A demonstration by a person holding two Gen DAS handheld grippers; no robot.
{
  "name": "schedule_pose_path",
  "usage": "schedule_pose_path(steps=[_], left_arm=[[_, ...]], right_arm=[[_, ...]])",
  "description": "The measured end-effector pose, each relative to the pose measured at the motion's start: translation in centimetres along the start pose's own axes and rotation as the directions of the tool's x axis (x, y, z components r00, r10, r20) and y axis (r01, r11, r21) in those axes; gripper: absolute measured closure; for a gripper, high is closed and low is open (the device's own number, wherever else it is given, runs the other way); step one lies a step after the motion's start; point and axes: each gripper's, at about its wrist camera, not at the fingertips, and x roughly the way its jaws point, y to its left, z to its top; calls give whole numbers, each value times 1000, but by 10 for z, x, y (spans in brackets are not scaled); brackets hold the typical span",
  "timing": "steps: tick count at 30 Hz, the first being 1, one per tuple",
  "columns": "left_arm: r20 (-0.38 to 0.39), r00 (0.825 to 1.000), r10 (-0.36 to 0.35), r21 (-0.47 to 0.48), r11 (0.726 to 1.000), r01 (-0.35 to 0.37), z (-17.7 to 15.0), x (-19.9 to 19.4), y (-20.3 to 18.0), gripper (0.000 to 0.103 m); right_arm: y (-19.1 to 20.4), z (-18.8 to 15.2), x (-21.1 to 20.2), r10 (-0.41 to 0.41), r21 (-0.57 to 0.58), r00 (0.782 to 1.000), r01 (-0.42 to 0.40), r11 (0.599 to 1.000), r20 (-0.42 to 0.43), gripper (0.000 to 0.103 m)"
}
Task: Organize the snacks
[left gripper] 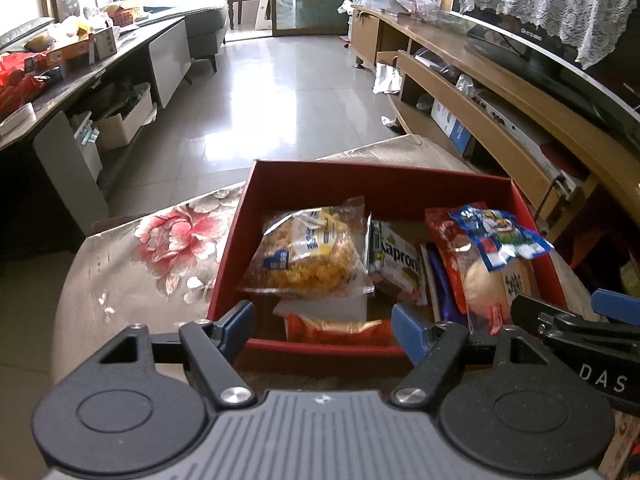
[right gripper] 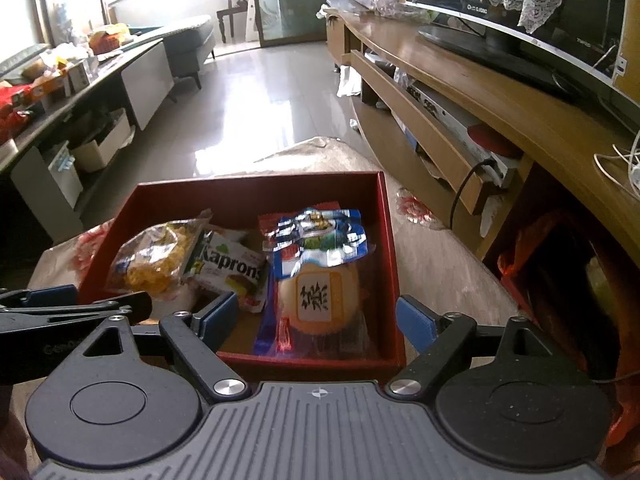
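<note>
My left claw [left gripper: 324, 326] & right claw [right gripper: 316, 318] both sit spread wide w/ nothing in them, at the near edge of the red box [left gripper: 384, 192]. Snacks lie inside, just past my fingers. The green pack [right gripper: 232, 266] in the middle reads "Kaprons".

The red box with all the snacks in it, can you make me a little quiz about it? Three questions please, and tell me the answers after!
1. True or false: the left gripper is squeezing a snack.
2. Which snack lies next to the Kaprons pack on its left in the right wrist view: A) the clear bag of yellow crunchy snacks, B) a banana, C) a juice bottle?
3. Fill in: the red box sits on a cloth printed with ____.

Key
1. False. Both the left gripper and the right gripper are open and hold nothing.
2. A.
3. Flowers: see the floral cloth.
</note>
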Motion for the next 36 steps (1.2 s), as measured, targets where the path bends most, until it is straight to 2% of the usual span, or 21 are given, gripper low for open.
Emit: schedule_pose_path(steps=[13, 15, 17, 36], left_arm=[[-25, 999, -20, 7, 1000, 21, -42, -26, 9, 23], [-33, 999, -16, 7, 1000, 16, -48, -28, 9, 9], [-29, 1000, 9, 9, 1000, -9, -54, -31, 10, 2], [-26, 999, 35, 30, 999, -34, -89, -55, 18, 0]], right_arm=[[5, -40, -31, -2, 12, 1000, 2, 1000, 0, 13], [7, -46, -35, -2, 9, 1000, 2, 1000, -2, 11], [9, -51, -36, -5, 3, 1000, 5, 1000, -9, 11], [16, -83, -58, -1, -4, 1000, 1, 1000, -17, 11]])
